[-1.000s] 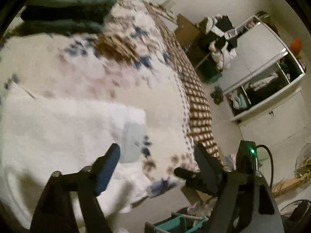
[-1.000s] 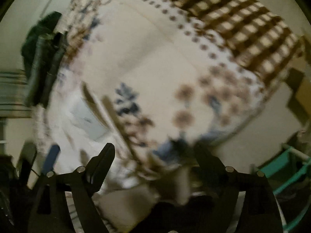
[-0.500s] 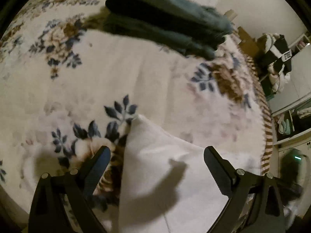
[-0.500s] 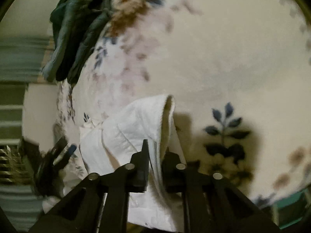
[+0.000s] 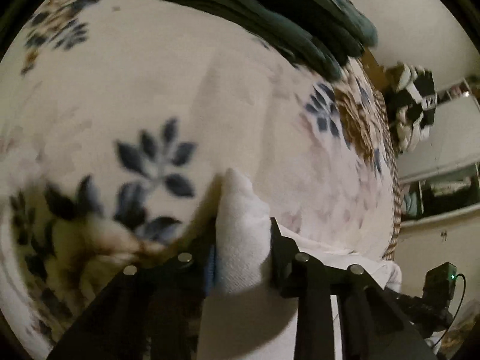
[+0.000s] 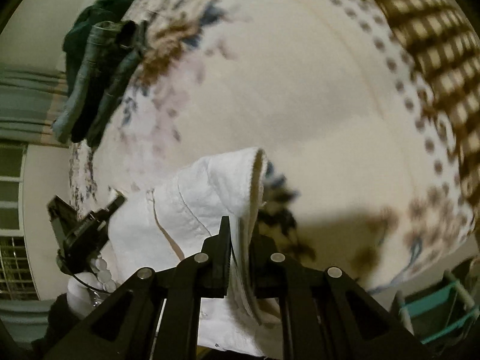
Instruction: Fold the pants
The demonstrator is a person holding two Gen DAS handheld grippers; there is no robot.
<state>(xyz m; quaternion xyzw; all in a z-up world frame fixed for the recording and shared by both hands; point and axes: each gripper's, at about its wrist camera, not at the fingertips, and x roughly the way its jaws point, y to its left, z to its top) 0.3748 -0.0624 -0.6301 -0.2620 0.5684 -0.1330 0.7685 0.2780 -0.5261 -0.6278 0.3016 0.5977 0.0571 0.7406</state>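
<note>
On the floral blanket [image 6: 315, 96], one pair of white pants [image 6: 192, 210] is lying bunched near the blanket's near edge, and both grippers are gripping it. The left gripper [image 5: 241, 249] is pinching a thick fold of the white cloth between its two fingers, the fold poking up past the fingertips and lying over the blanket's dark blue leaf print. The right gripper [image 6: 240, 240] is pressing its two fingers nearly together on a layered edge of the same pants, with the cloth's hem curling up just ahead of the tips. In the right wrist view the left gripper is showing at the pants' far left side, touching the white cloth. One stack of dark folded clothes [image 6: 96, 69] is sitting on the blanket's far side, well apart from the pants; it looks like several garments, though the blur is hiding the exact count. One brown checked border [image 6: 432, 45] is running along the blanket's right side.
</note>
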